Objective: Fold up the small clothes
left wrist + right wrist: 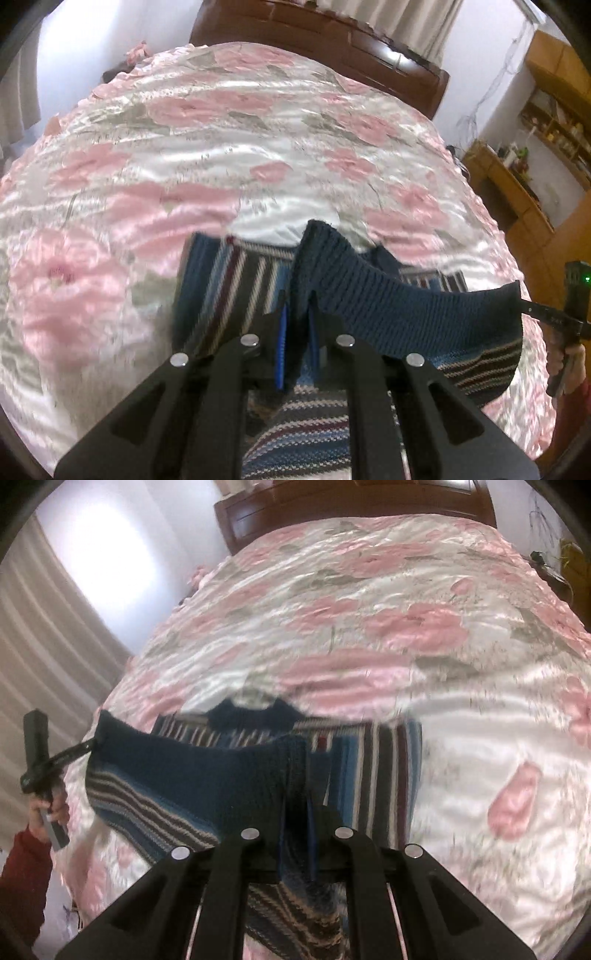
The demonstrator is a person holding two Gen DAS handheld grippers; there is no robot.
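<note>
Holding a striped knit sweater [236, 280] stretched above the bed's [229, 162] near edge, left gripper [295, 314] and right gripper [295, 808] both clamped tight on its navy hem (collar end resting on the bedspread).

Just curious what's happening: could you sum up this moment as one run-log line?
step: mid-fold | left gripper: shut on striped sweater hem | right gripper: shut on hem | hem raised over floral bedspread

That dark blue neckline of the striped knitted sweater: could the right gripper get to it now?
Probably not at once. The right gripper is shut on the lifted ribbed hem of the striped knitted sweater. The neckline lies uncovered further up the floral bedspread; it must let go first.
</note>
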